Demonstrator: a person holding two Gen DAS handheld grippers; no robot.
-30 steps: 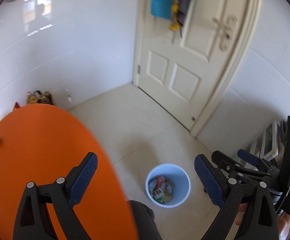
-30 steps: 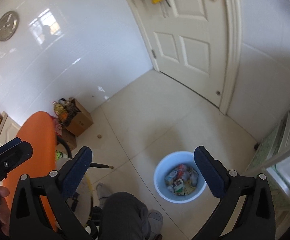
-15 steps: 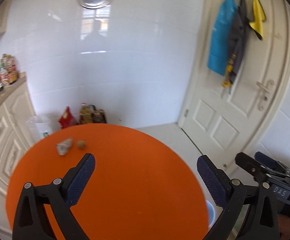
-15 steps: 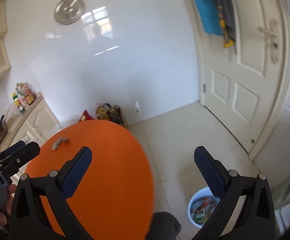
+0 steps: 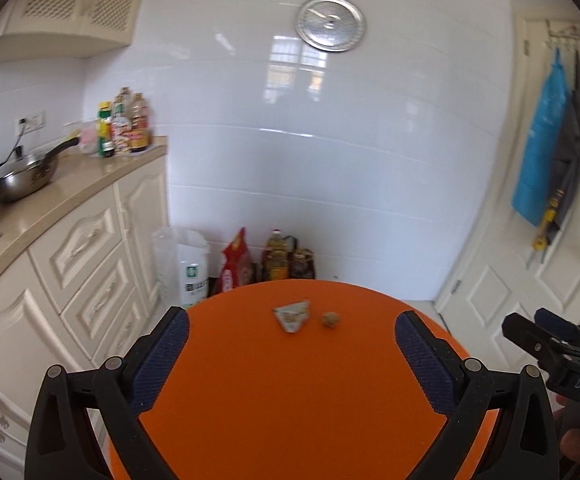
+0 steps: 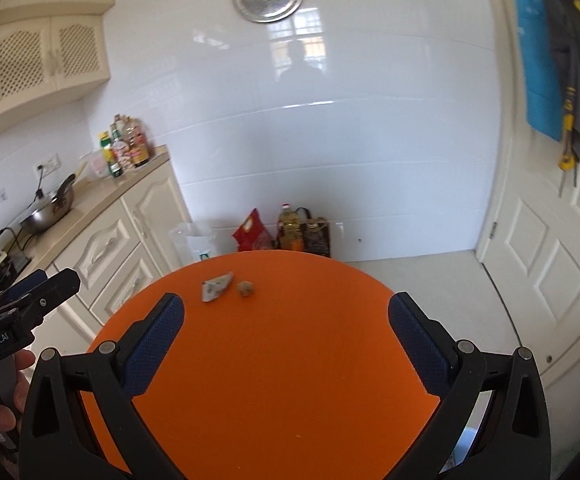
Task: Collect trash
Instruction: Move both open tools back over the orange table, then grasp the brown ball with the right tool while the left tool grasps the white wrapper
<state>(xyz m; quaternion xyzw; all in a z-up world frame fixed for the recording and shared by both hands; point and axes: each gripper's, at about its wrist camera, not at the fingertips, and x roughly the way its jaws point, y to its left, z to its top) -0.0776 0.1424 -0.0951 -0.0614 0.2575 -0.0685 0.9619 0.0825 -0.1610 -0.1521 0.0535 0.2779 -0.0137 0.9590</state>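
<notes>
Left wrist view, "DAS" on right gripper [image 5: 569, 364], "GenRobot.AI" on left gripper [image 6: 10, 312]

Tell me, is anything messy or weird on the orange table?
Yes. Two bits of trash lie near the far edge of the orange table: a crumpled wrapper and, just right of it and not touching, a small brown crumpled ball. Nothing else sits on the tabletop. Nothing looks spilled or broken.

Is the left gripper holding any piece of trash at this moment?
No, the left gripper is open with nothing between its pads, while the crumpled wrapper and the small brown ball lie on the orange table.
</notes>
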